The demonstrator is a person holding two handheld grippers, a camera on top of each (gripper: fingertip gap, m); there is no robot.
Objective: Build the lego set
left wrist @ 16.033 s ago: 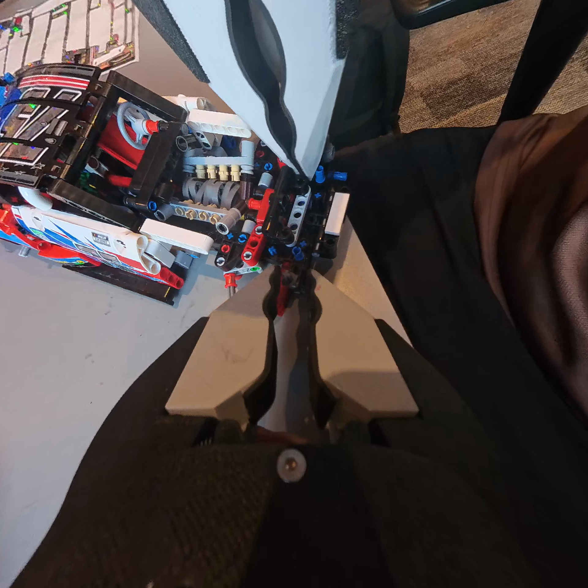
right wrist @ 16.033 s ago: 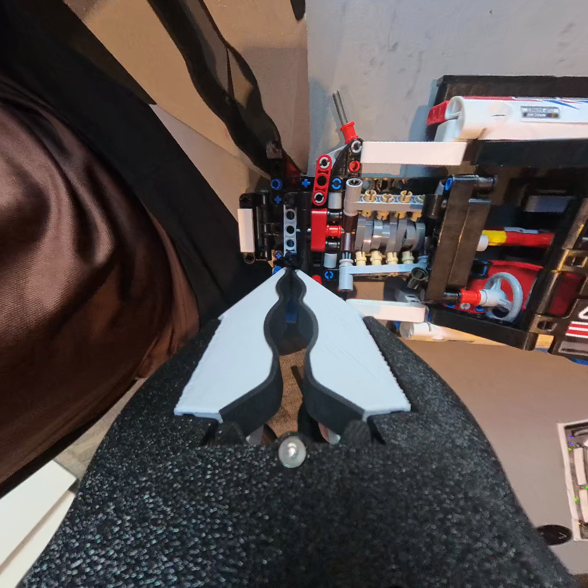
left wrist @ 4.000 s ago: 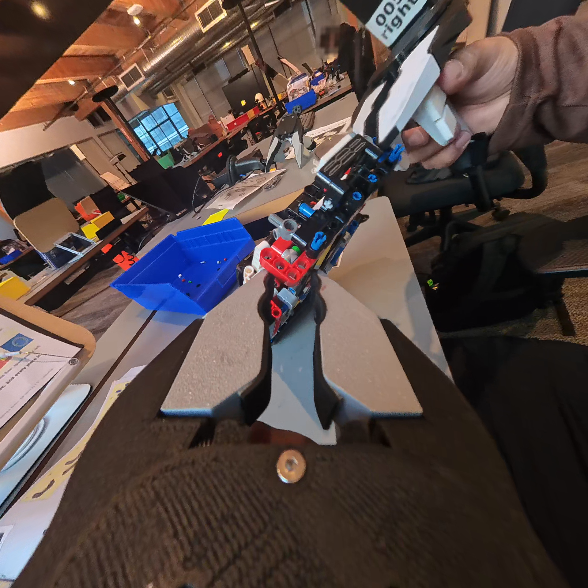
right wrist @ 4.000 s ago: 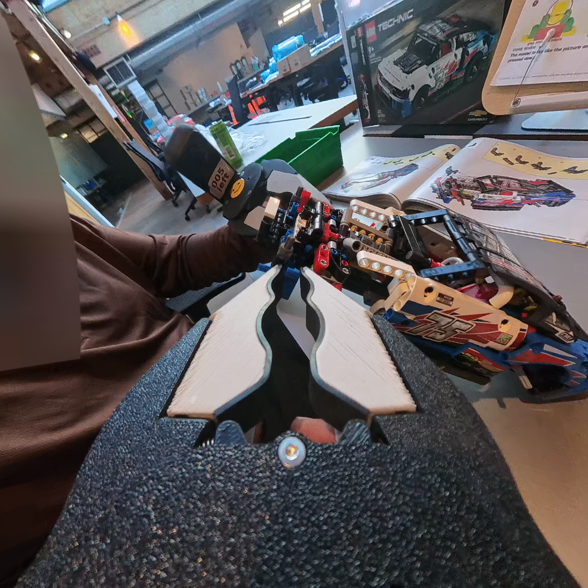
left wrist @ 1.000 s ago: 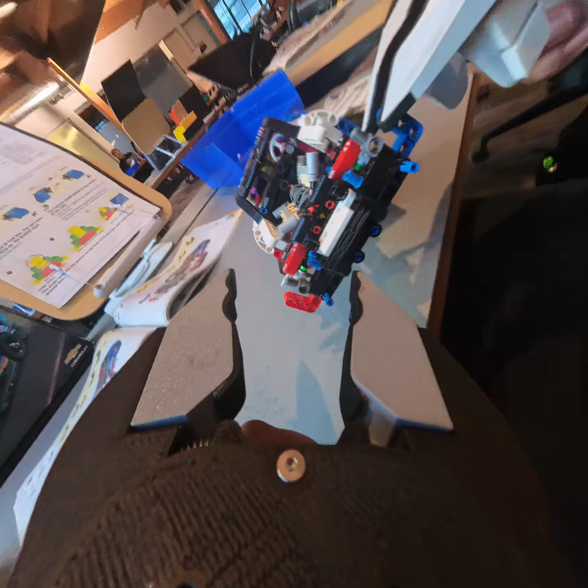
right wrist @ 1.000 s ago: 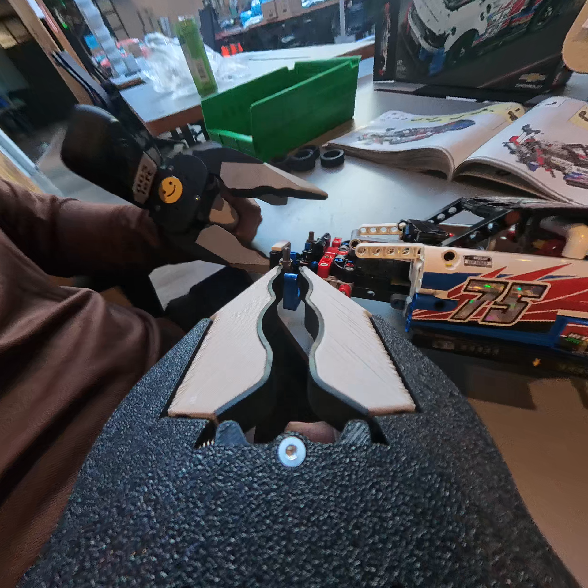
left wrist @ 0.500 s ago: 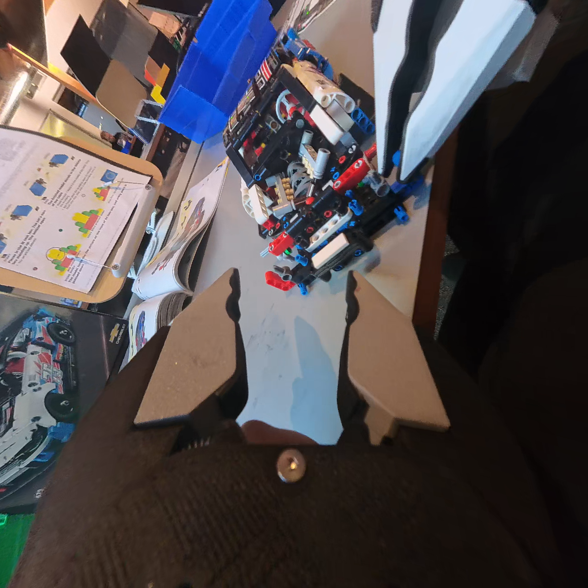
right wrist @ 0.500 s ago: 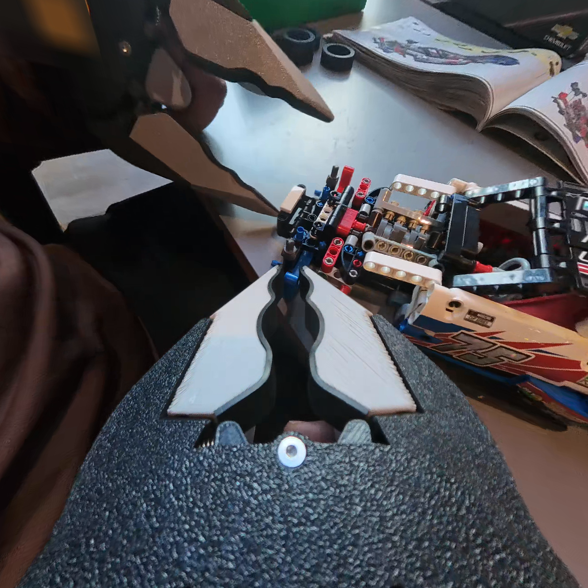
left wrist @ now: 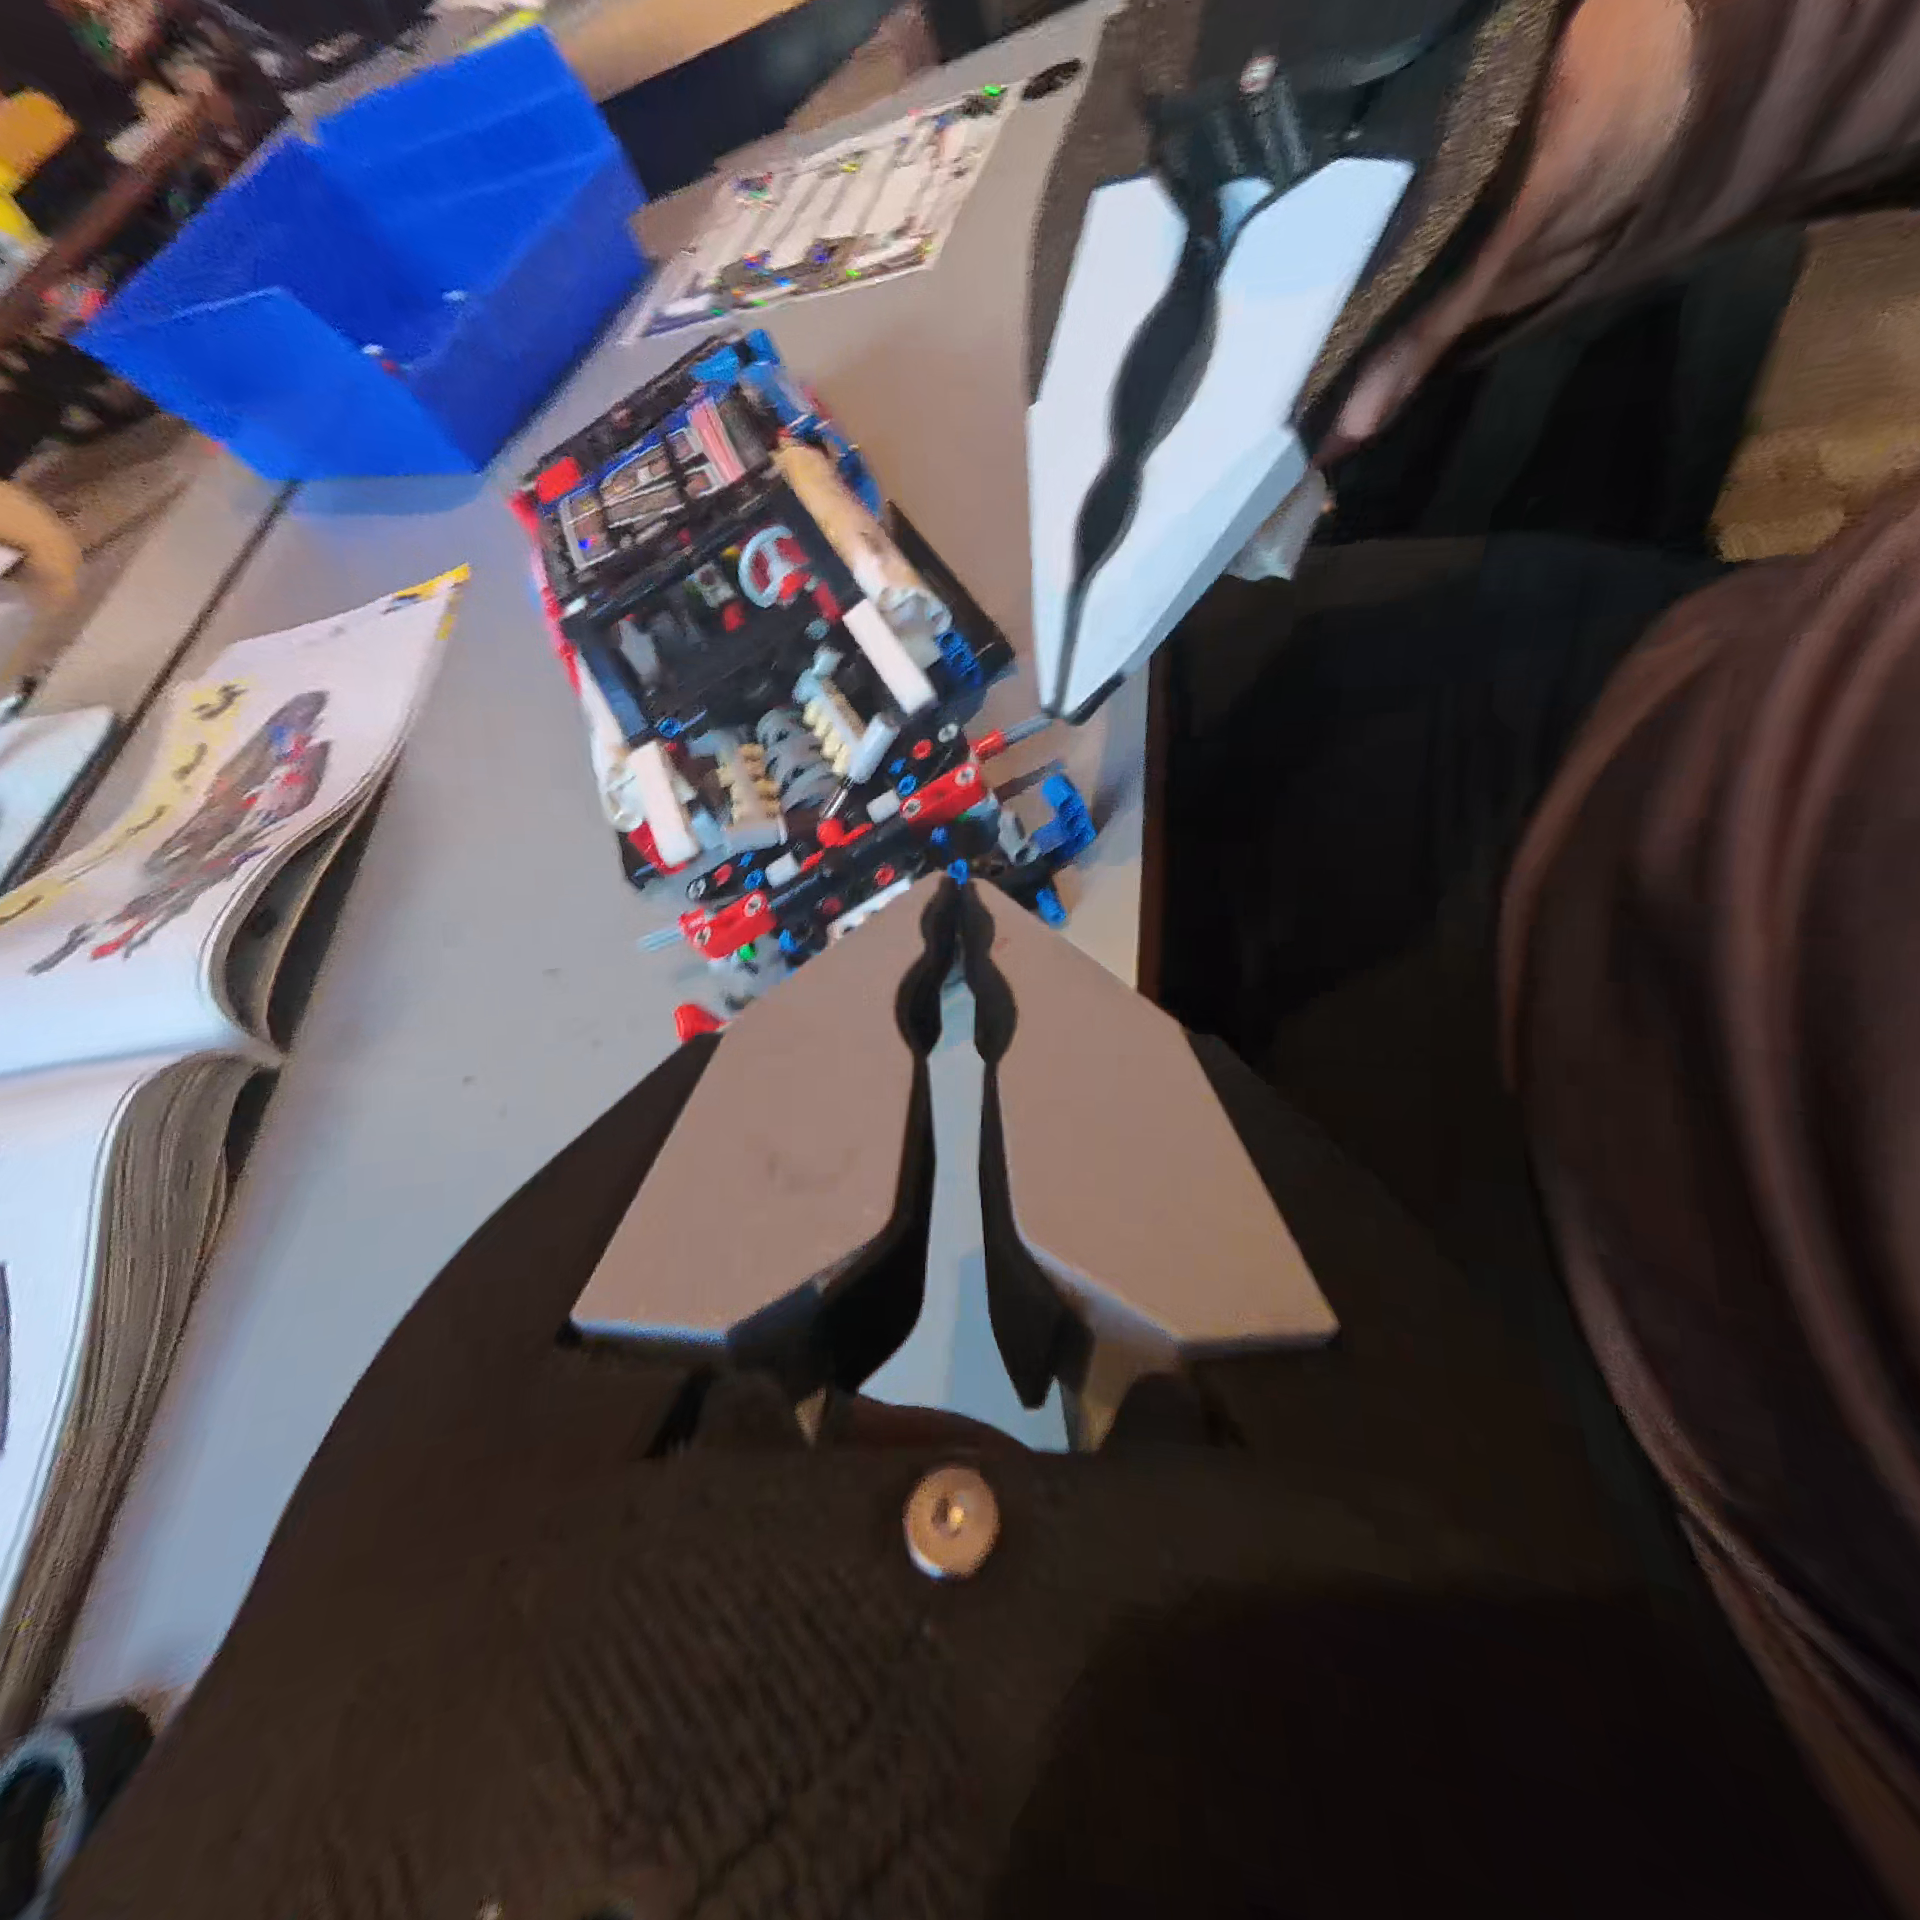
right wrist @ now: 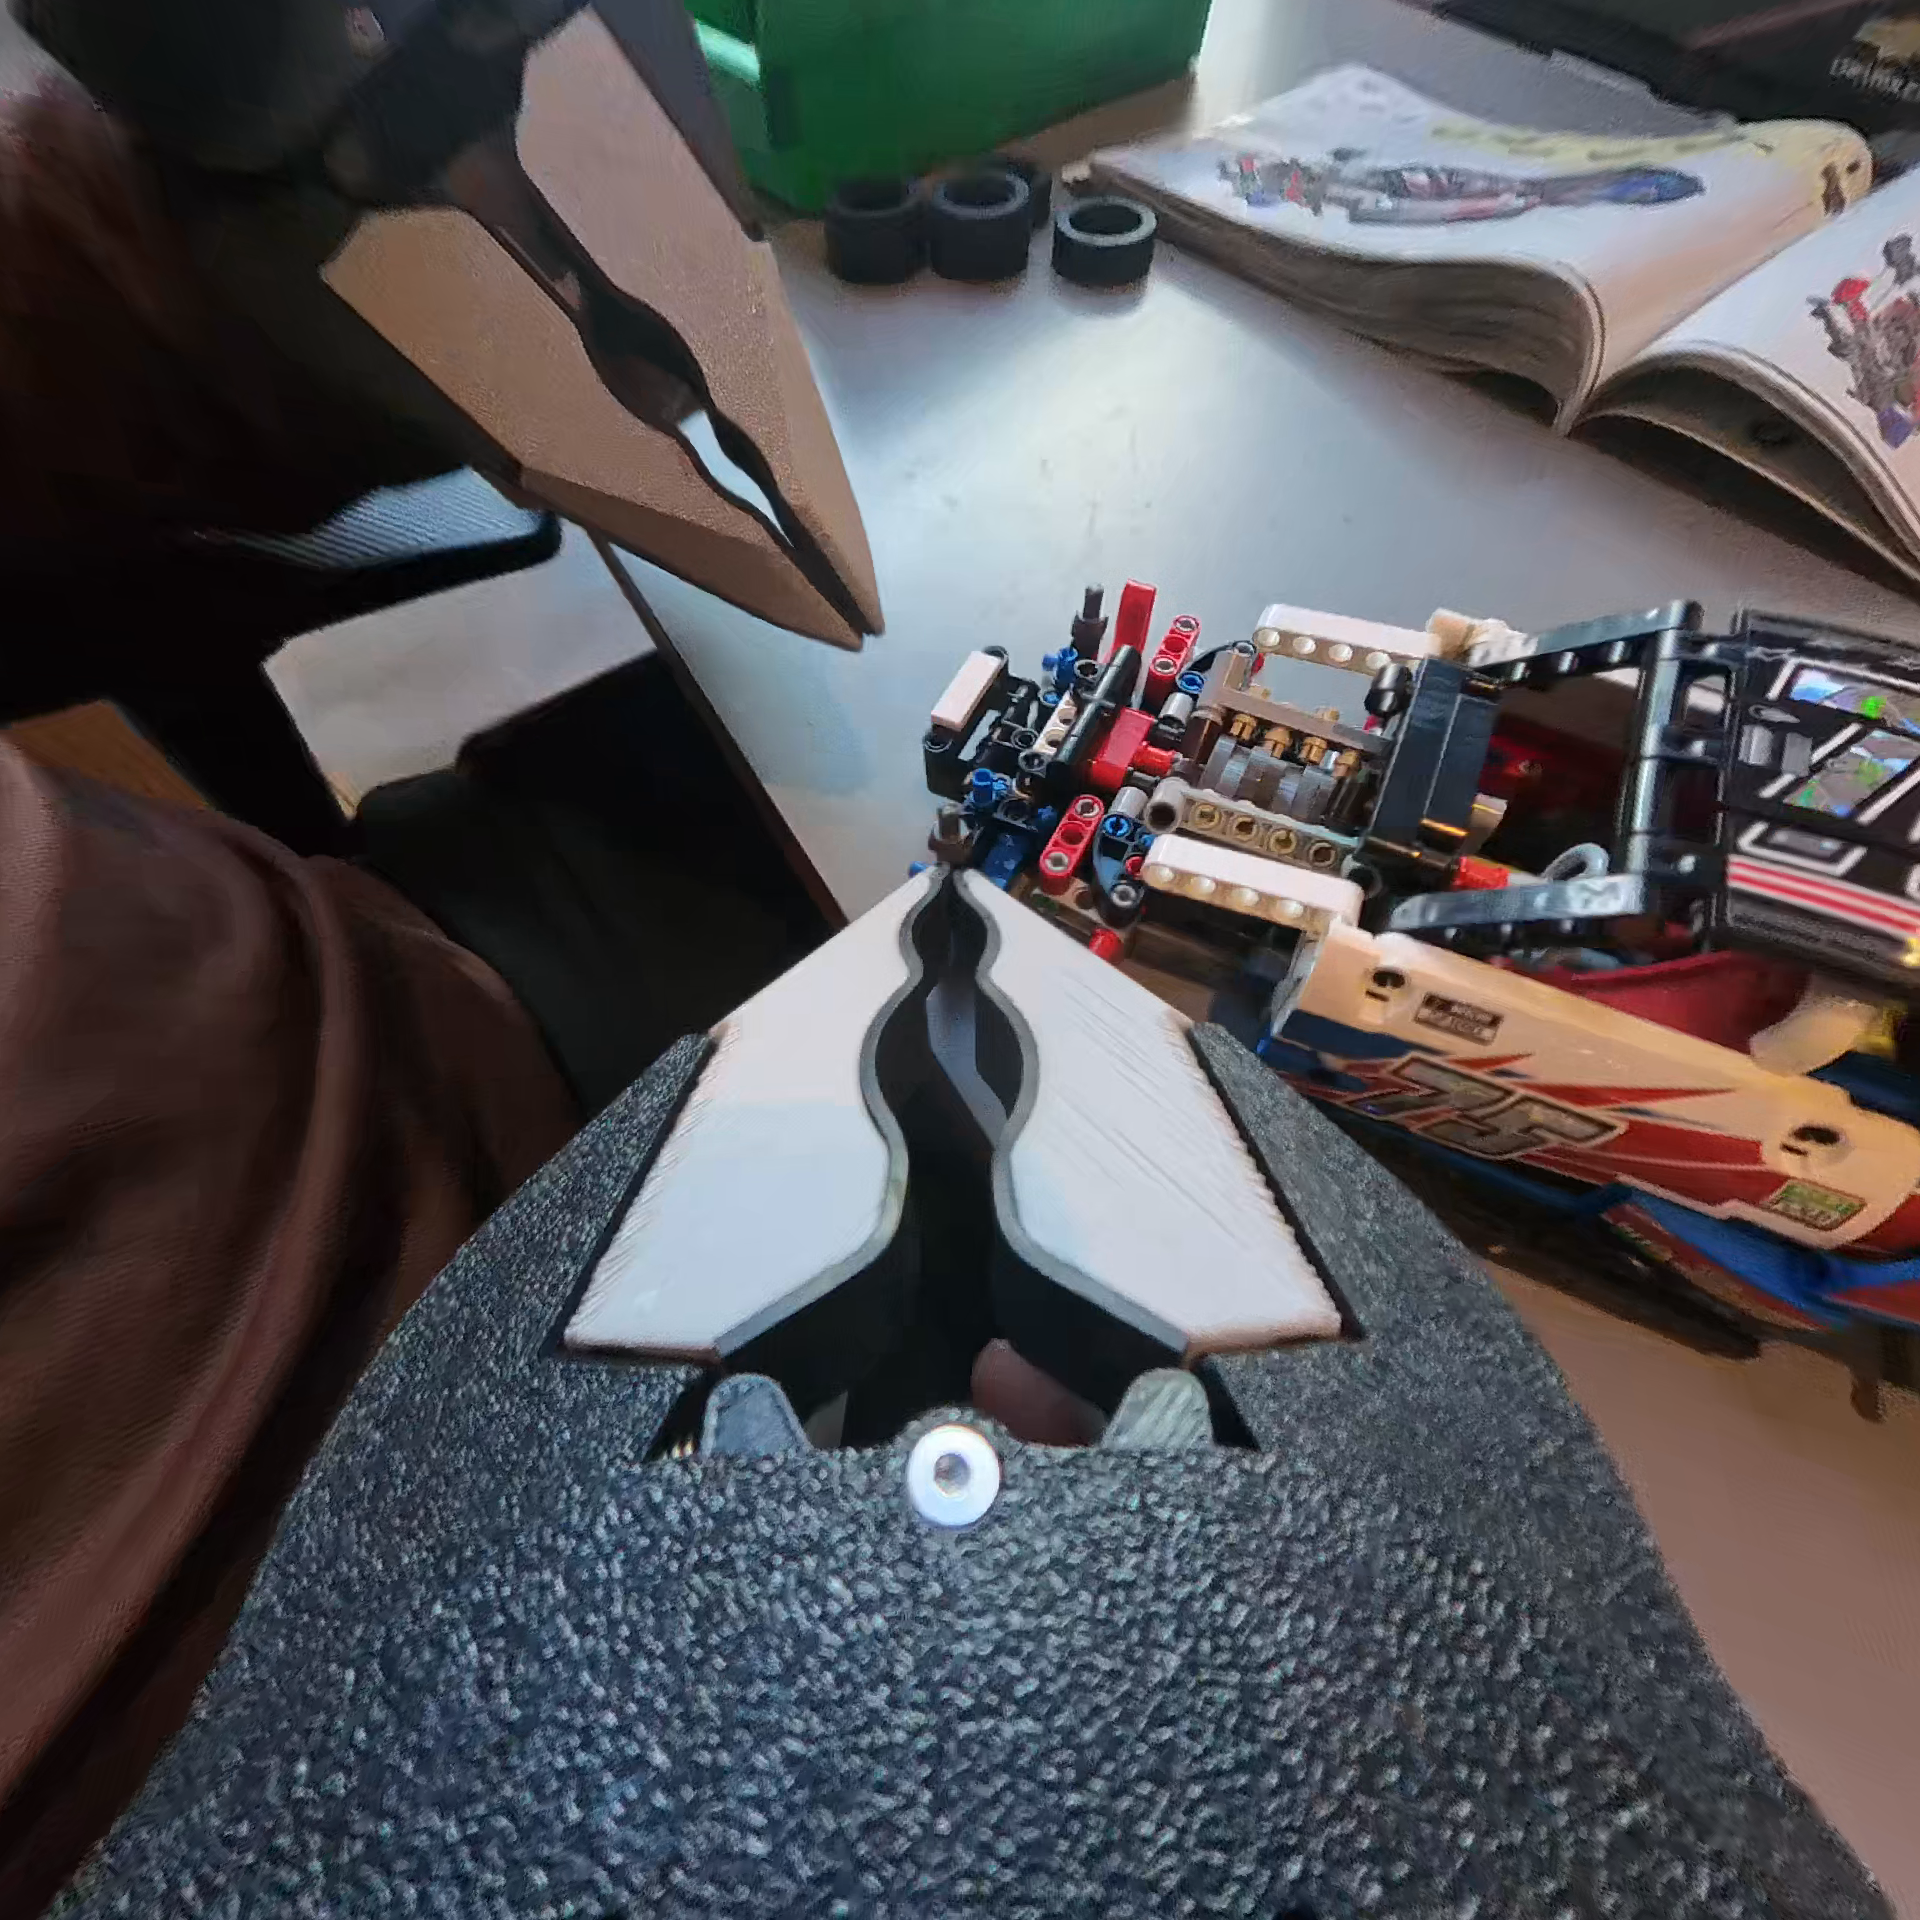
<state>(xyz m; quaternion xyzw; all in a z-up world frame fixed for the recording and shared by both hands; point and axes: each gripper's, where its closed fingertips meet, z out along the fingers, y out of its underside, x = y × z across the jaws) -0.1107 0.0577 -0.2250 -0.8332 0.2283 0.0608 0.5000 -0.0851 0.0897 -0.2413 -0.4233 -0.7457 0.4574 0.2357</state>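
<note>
The partly built lego car [left wrist: 748, 644], with white, red and blue body and open engine bay, sits on the grey table near its edge; it also shows in the right wrist view [right wrist: 1351, 831]. My left gripper [left wrist: 951, 899] is shut and empty, just short of the car's front end; the right wrist view shows it [right wrist: 868, 623] raised above the table. My right gripper [right wrist: 951, 883] is shut, tips at the car's front corner beside a blue connector [right wrist: 1003, 852]. In the left wrist view it [left wrist: 1070, 707] touches a thin axle end above that connector [left wrist: 1065, 816].
An open instruction book [left wrist: 208, 779] lies left of the car, also in the right wrist view [right wrist: 1507, 239]. A blue bin [left wrist: 364, 312] and a sticker sheet [left wrist: 831, 218] lie beyond. Three black tyres [right wrist: 987, 223] sit by a green bin [right wrist: 966, 73]. The table edge [left wrist: 1143, 831] runs beside the car's front. The left gripper's tips are roughly 5 cm from the right gripper's.
My left gripper has gone from open to shut and moved up to the car's front. My right gripper has come off the blue connector and closed fully. The car rests on the table.
</note>
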